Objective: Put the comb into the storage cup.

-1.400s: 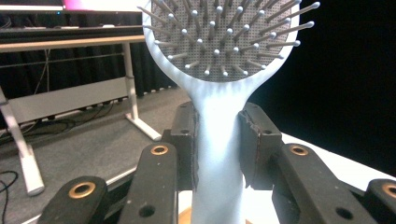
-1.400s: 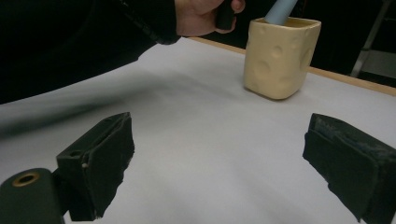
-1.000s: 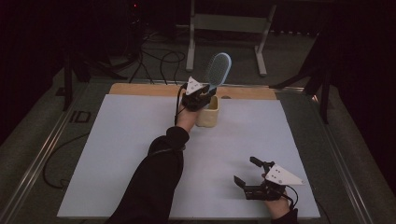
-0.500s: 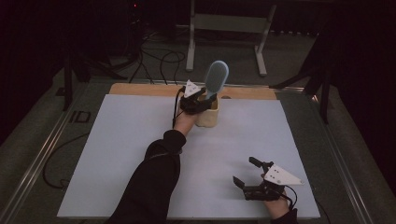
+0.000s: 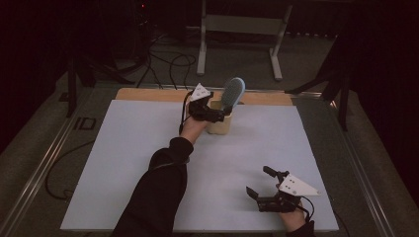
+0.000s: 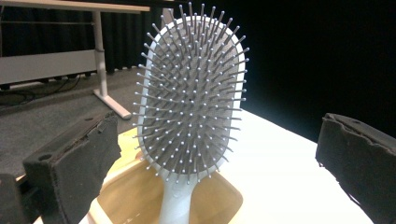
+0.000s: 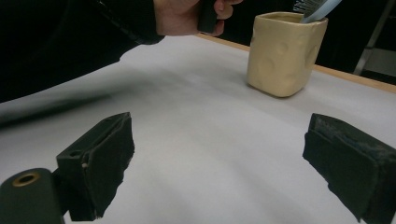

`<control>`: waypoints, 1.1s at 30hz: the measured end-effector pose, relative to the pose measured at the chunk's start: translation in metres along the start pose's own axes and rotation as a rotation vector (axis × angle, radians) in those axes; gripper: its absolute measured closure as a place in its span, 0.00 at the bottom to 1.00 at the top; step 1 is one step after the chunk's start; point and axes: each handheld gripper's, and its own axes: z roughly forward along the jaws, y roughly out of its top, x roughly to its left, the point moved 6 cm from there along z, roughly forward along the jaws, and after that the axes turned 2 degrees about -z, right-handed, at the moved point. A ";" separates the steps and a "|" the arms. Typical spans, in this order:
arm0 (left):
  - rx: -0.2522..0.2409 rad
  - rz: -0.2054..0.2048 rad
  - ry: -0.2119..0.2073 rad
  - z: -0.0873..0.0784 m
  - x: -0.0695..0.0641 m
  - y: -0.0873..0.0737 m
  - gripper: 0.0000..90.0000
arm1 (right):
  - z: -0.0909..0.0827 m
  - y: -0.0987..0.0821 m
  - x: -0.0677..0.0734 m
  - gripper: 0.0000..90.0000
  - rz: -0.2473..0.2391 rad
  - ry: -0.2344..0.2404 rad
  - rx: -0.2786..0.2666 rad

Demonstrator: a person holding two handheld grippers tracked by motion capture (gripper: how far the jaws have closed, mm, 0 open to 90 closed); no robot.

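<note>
Colours on my table

My hairbrush is light blue with grey bristles. My cup is creamy yellow. My table is white. My jaws and sleeve are black.

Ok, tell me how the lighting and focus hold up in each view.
High view: dim, the surroundings nearly black, the white table evenly lit. Left gripper view: hairbrush bristles sharp, the near jaws soft-edged. Right gripper view: the sleeve throws a soft shadow on the table; the cream cup is slightly soft.
</note>
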 end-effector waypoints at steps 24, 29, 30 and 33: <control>0.144 0.030 -0.045 -0.027 -0.006 -0.003 0.00 | 0.000 -0.002 -0.003 0.09 -0.001 -0.015 0.009; 0.140 0.024 -0.056 -0.035 -0.006 0.004 0.00 | 0.000 -0.003 -0.004 0.09 0.000 -0.017 0.012; 0.140 0.024 -0.056 -0.035 -0.006 0.004 0.00 | 0.000 -0.003 -0.004 0.09 0.000 -0.017 0.012; 0.153 0.031 -0.061 -0.037 -0.006 0.005 0.00 | 0.000 -0.003 -0.004 0.09 0.005 -0.020 0.012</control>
